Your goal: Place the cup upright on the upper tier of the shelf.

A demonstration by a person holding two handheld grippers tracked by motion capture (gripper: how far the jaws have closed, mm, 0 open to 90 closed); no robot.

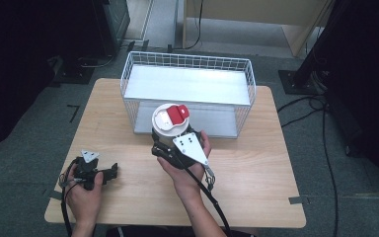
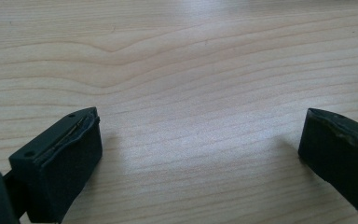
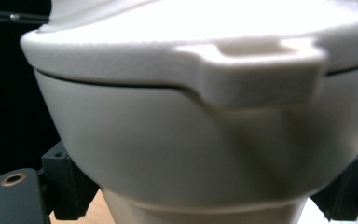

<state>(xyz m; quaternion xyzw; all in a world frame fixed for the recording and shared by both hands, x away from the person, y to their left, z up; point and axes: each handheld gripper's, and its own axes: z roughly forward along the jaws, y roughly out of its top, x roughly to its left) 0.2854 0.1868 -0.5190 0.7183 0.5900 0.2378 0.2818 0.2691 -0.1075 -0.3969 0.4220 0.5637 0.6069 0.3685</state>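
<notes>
Your right gripper (image 1: 170, 140) clamps the white cup (image 1: 169, 120) at frame centre, before the wire basket (image 1: 187, 59) | left gripper (image 1: 109, 174) jaws apart, lower left | keep the cup level, lift clear of the rim.

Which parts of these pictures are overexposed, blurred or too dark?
High view: the wire basket shelf glares white and the corners are dark. Right gripper view: the white container is close, soft, with its top washed out. Left gripper view: the wooden table is sharp.
</notes>
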